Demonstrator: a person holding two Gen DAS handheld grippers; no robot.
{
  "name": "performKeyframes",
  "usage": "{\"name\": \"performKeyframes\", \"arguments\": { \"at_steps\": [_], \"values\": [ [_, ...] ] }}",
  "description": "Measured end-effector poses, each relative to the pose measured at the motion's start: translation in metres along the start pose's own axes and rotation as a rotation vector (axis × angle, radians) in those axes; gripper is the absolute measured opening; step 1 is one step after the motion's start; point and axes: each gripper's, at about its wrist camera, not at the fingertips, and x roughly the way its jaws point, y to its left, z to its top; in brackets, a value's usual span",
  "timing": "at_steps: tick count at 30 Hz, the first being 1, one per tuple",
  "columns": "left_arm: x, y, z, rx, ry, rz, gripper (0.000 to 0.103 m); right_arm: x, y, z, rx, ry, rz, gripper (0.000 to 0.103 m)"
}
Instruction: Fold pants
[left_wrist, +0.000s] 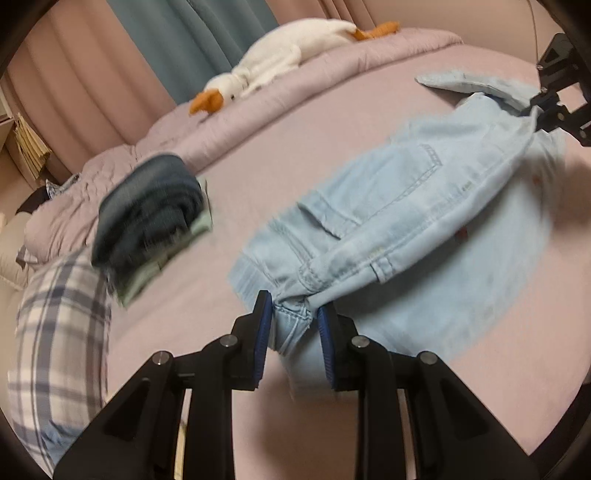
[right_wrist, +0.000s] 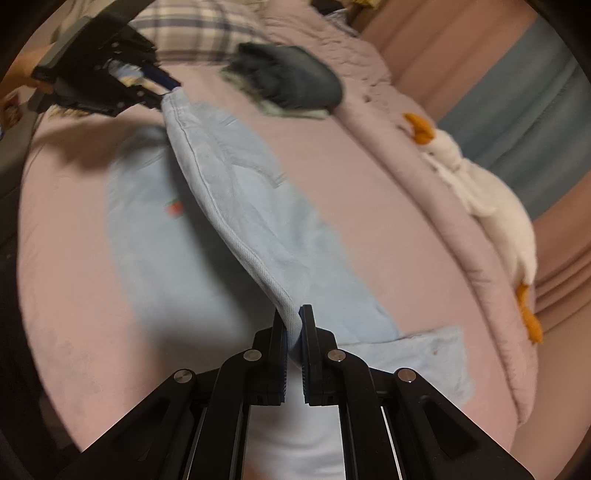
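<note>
Light blue denim pants (left_wrist: 417, 206) lie across a pink bed, with a raised fold stretched between both grippers. My left gripper (left_wrist: 293, 310) is shut on the waistband corner, its blue pads (left_wrist: 263, 332) pressing thick bunched denim. Seen in the right wrist view, the left gripper (right_wrist: 168, 88) holds the far end of the lifted edge at upper left. My right gripper (right_wrist: 293, 321) is shut on the pants (right_wrist: 236, 192) along a leg seam. It appears as the right gripper (left_wrist: 532, 105) at the upper right of the left wrist view. A lower layer of the pants rests flat on the sheet.
A stack of folded dark clothes (left_wrist: 147, 218) sits on the pink sheet (left_wrist: 303, 155) beyond the pants. A plaid pillow (left_wrist: 59, 317) lies at the bed's head end. A white plush goose (left_wrist: 280, 59) rests on the rolled quilt by the curtains.
</note>
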Motion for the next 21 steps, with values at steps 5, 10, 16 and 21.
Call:
{"name": "performKeyframes", "arguments": {
  "at_steps": [5,10,16,21],
  "values": [
    [0.010,0.003,-0.018,-0.096,0.008,-0.014,0.025,0.023,0.047,-0.011,-0.096,0.061,0.022,0.005],
    [0.005,0.003,-0.025,-0.132,-0.024,0.001,0.024,0.031,0.064,-0.015,-0.138,0.087,-0.002,0.005],
    [0.007,-0.007,-0.038,-0.132,-0.024,0.009,0.025,0.031,0.060,-0.015,-0.097,0.093,0.023,0.005],
    [0.013,-0.004,-0.054,-0.135,0.080,0.026,0.026,0.037,0.055,-0.017,-0.027,0.098,0.049,0.006]
  ]
}}
